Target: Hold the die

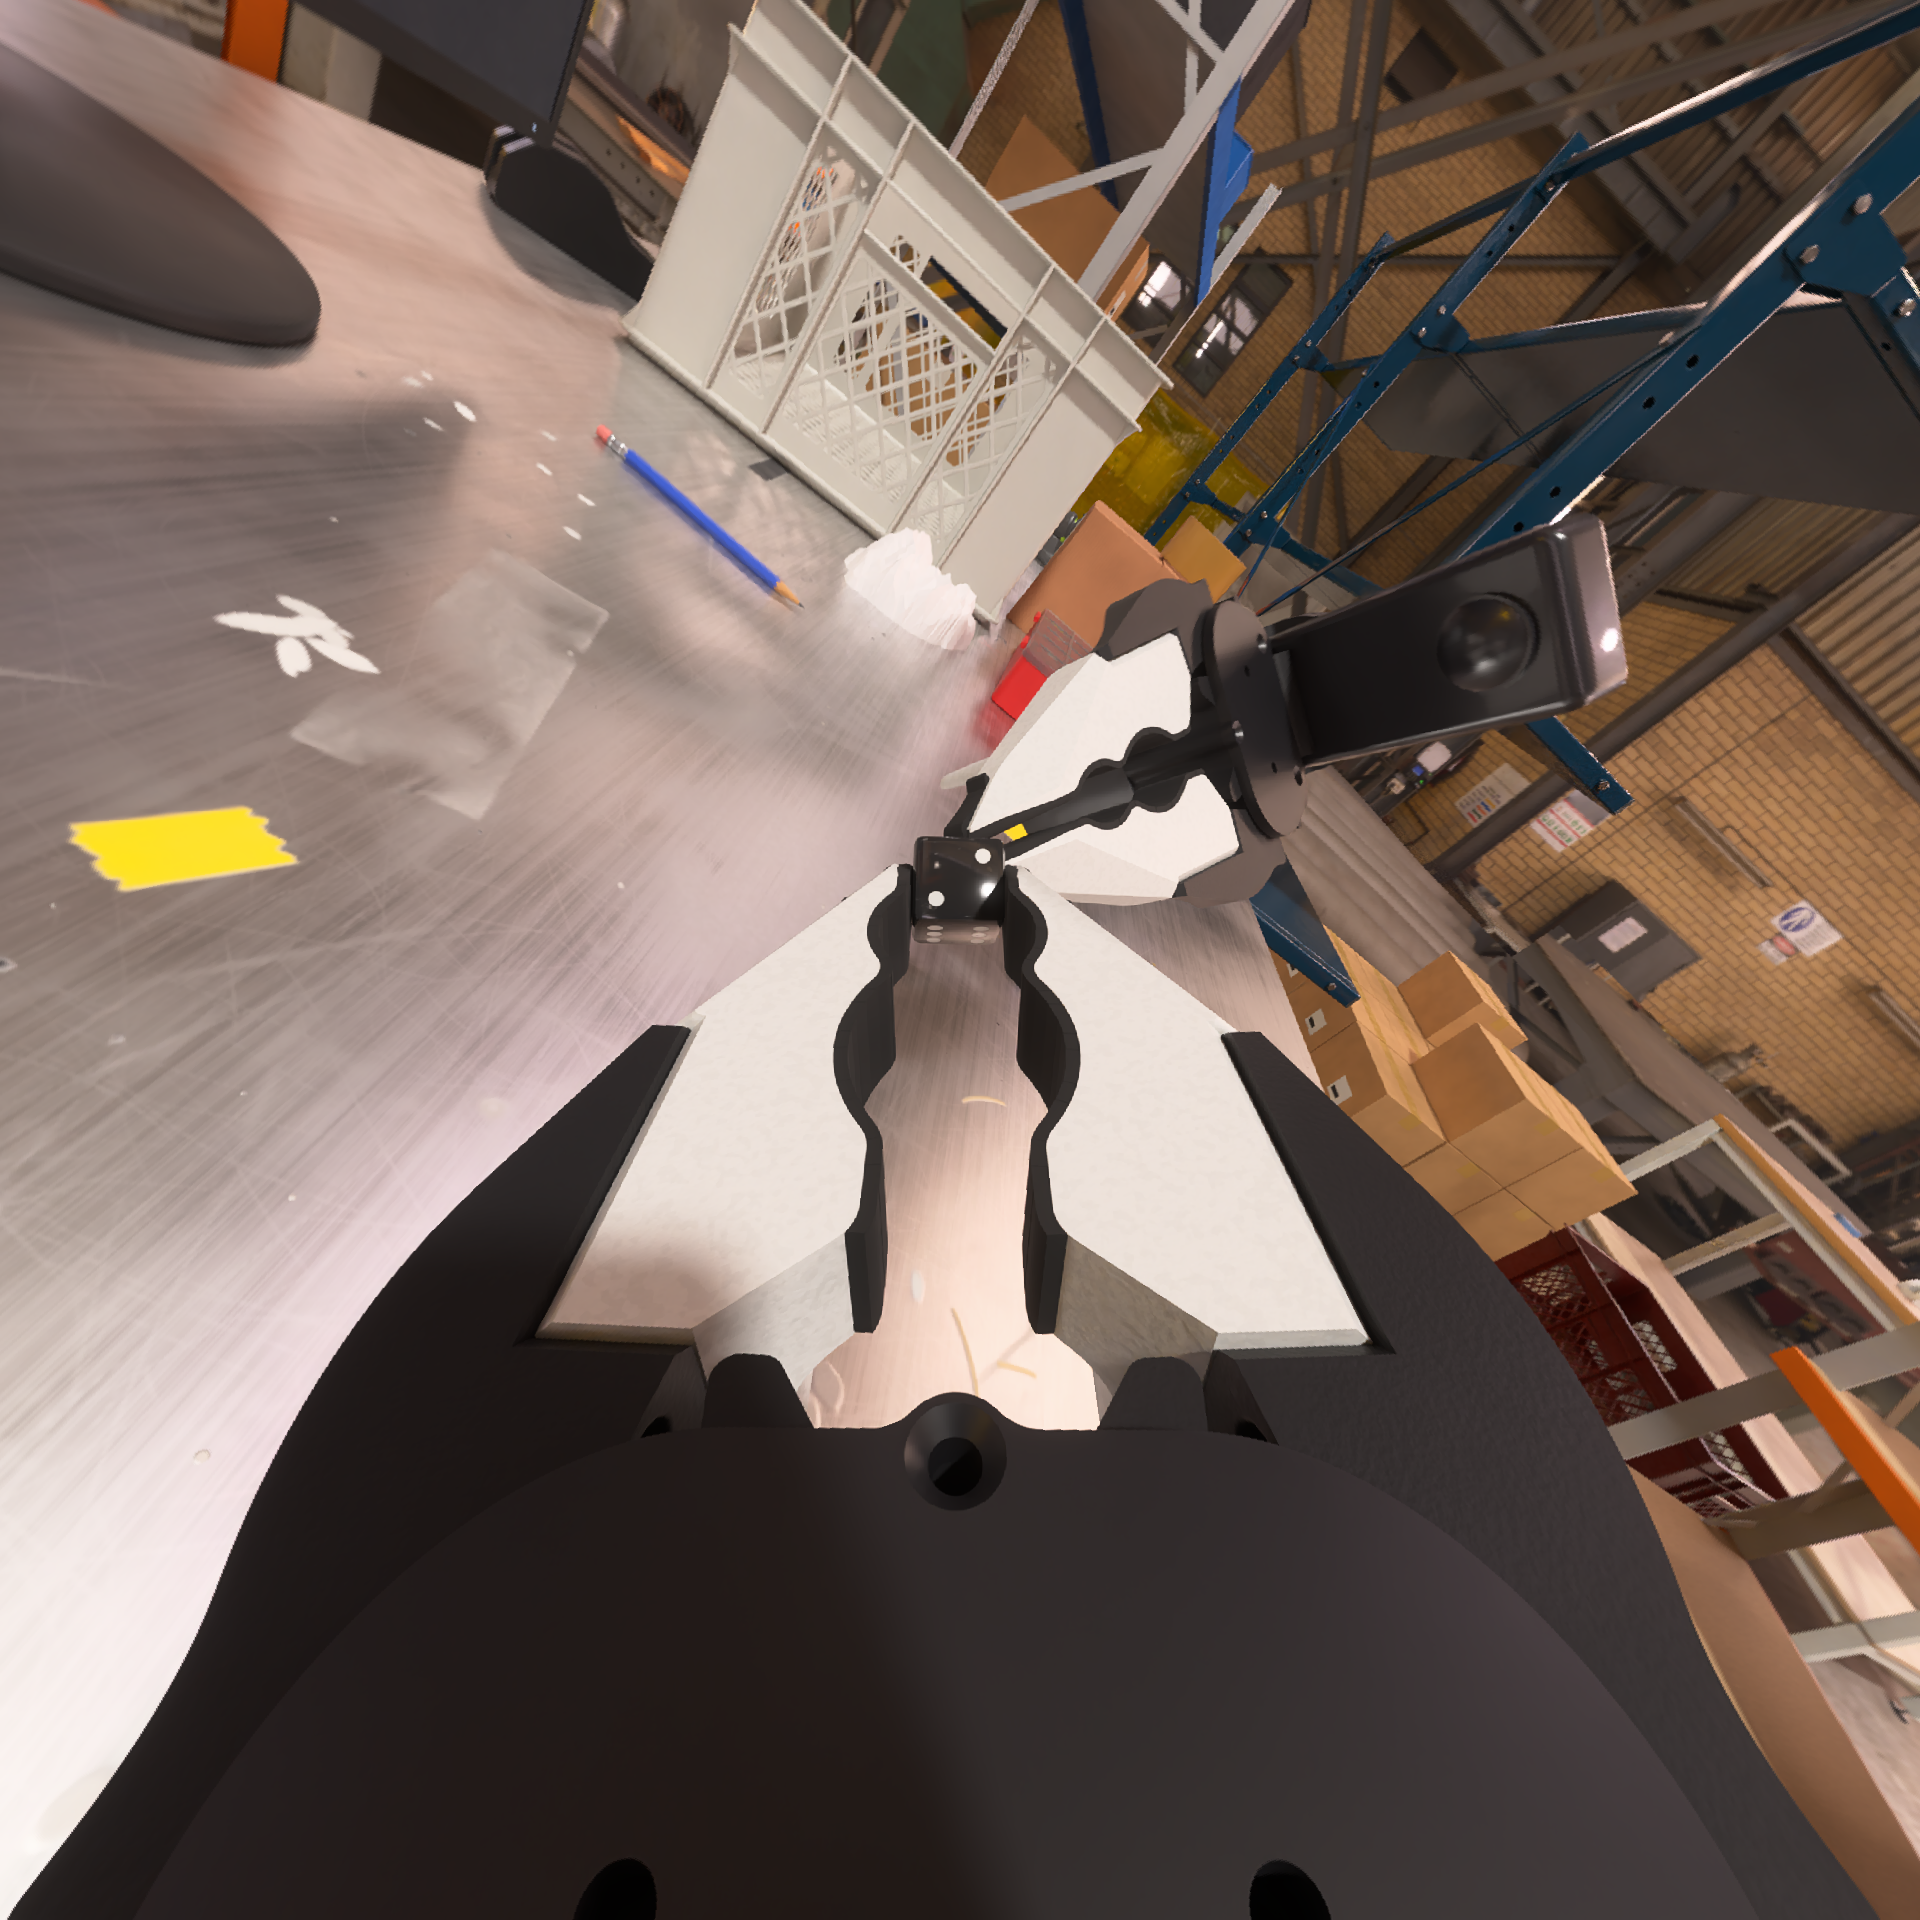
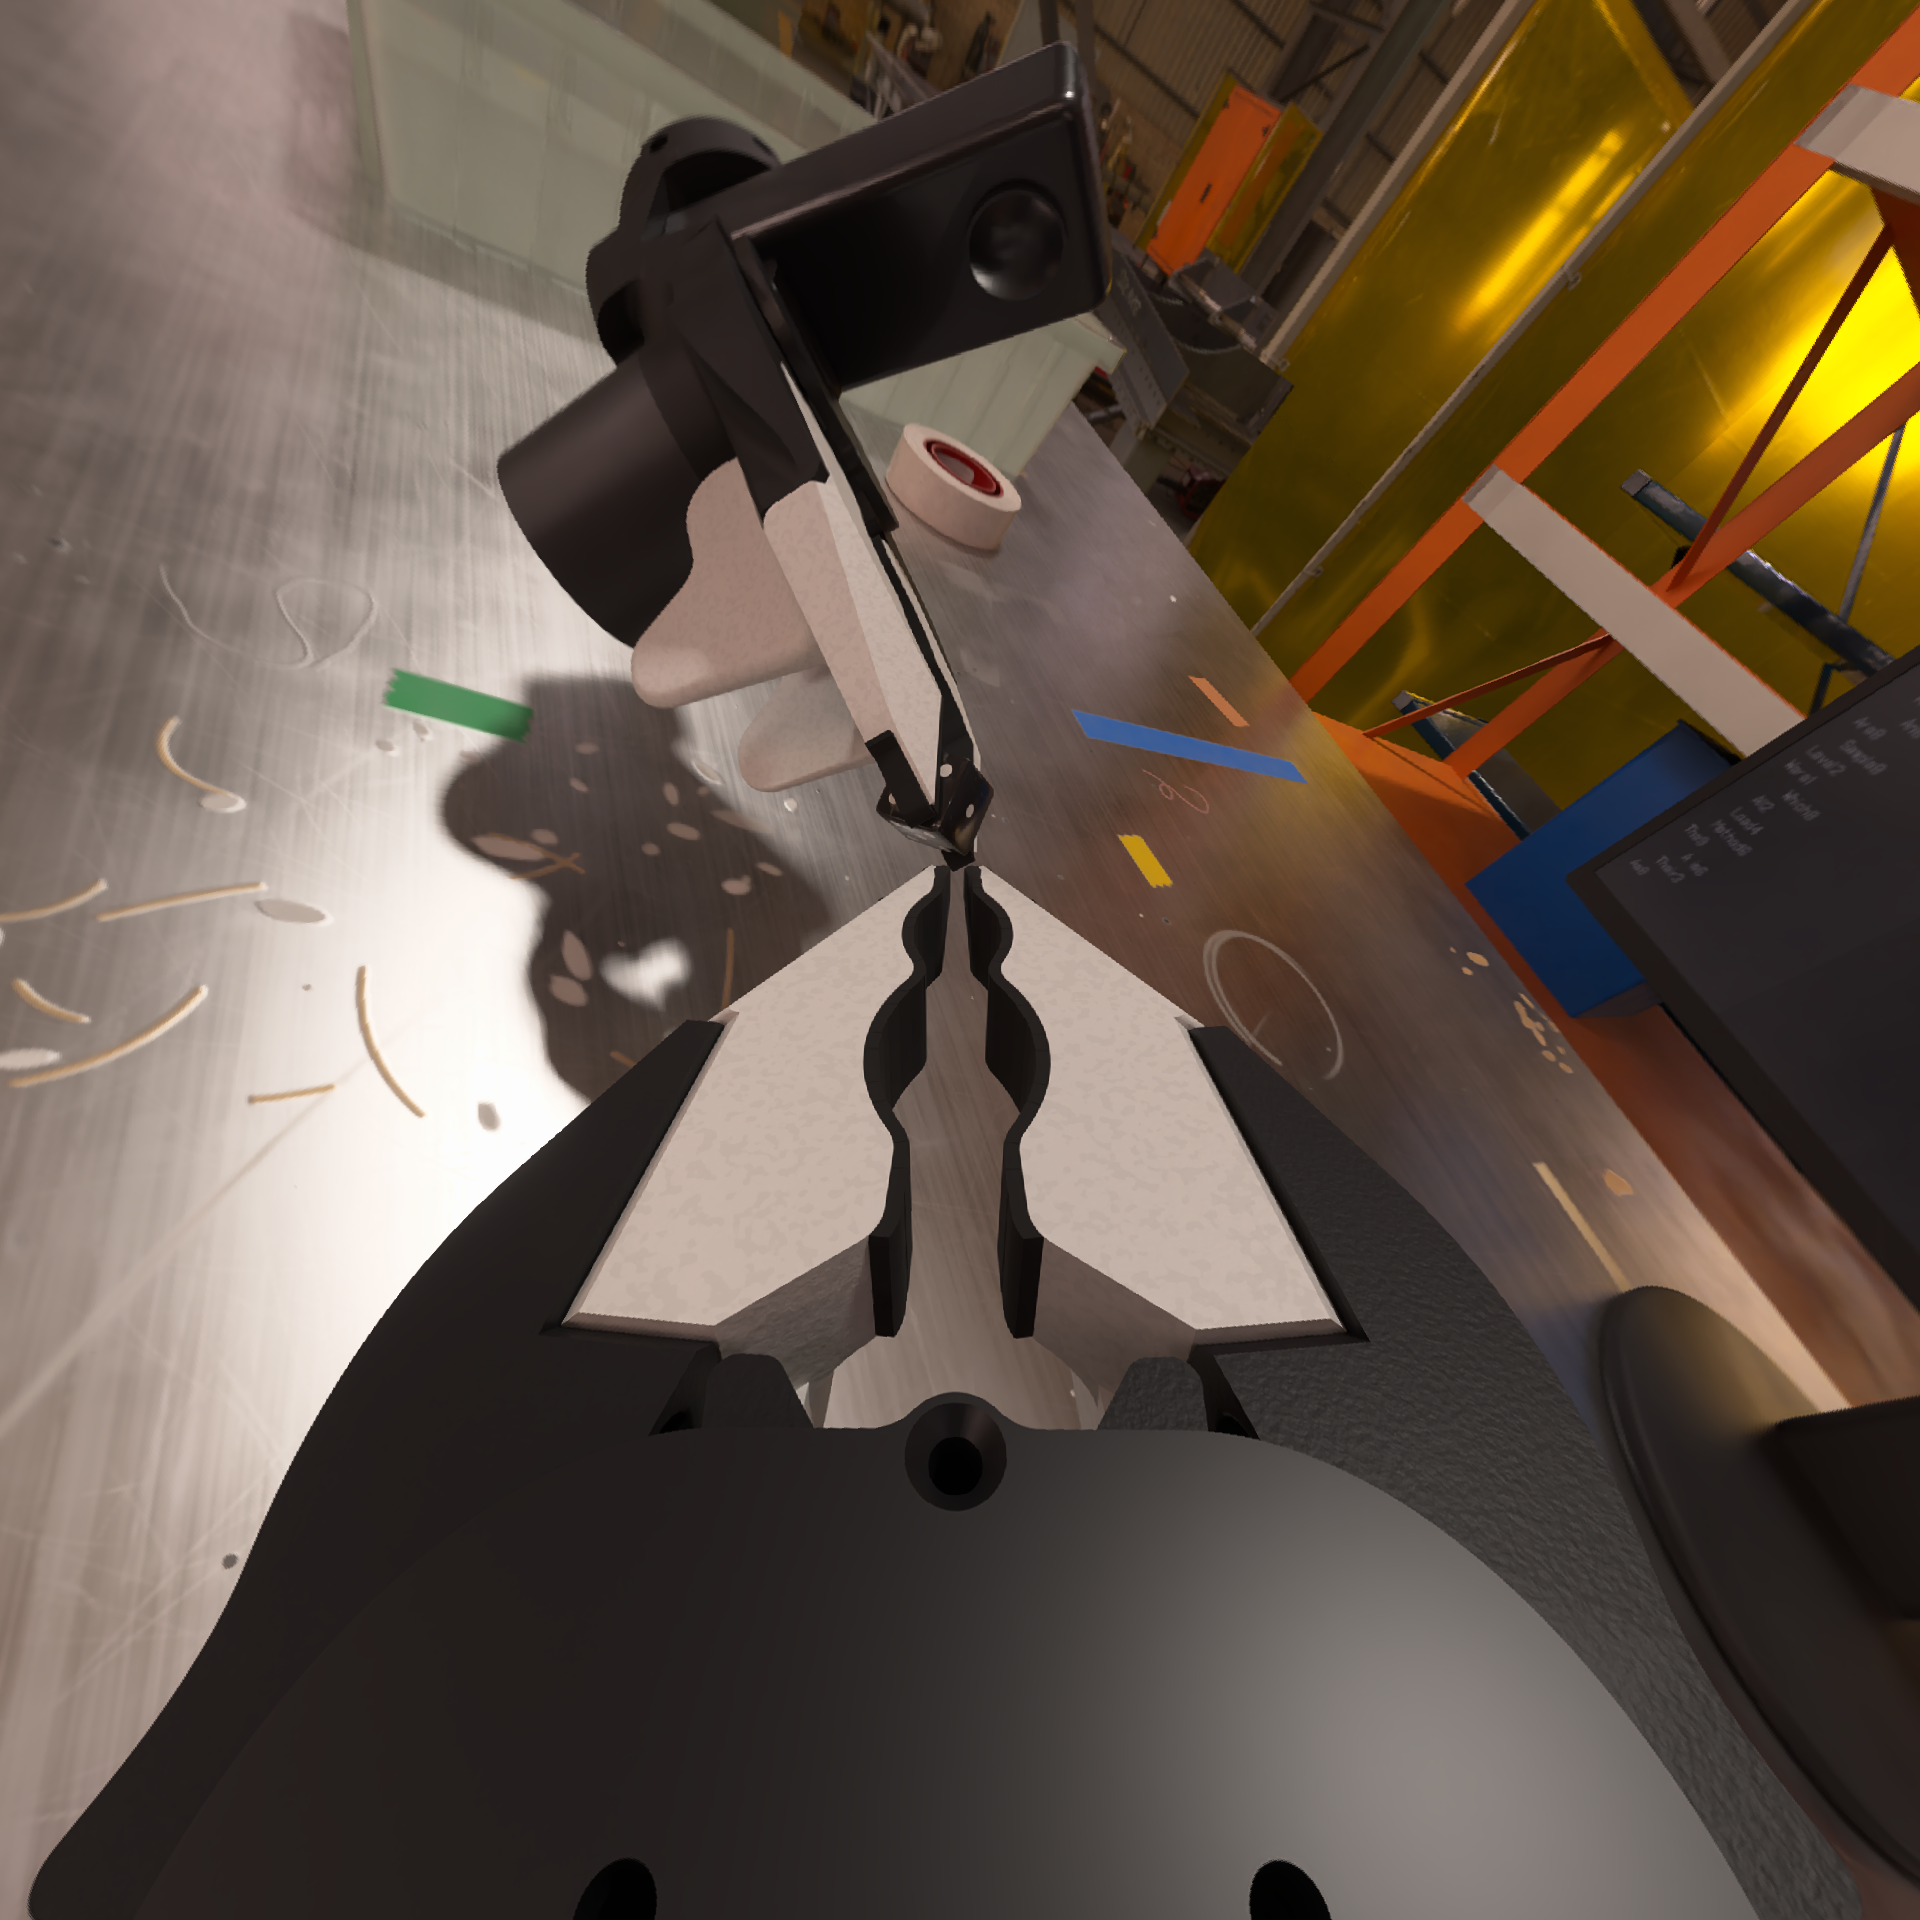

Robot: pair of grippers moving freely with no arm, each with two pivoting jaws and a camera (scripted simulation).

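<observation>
The die is black with white pips. My left gripper is shut on it, one fingertip on each side, low over the brushed metal table. In the right wrist view the die sits between the left gripper's fingertips, just beyond my right gripper. The right gripper's fingers stand almost together with a thin slit between them, tips at the die's near corner; I cannot tell whether they touch it. In the left wrist view the right gripper reaches in from the upper right.
A white lattice crate, a blue pencil and crumpled paper lie beyond the die. A tape roll, coloured tape strips and a dark monitor show in the right wrist view. The table edge runs close by.
</observation>
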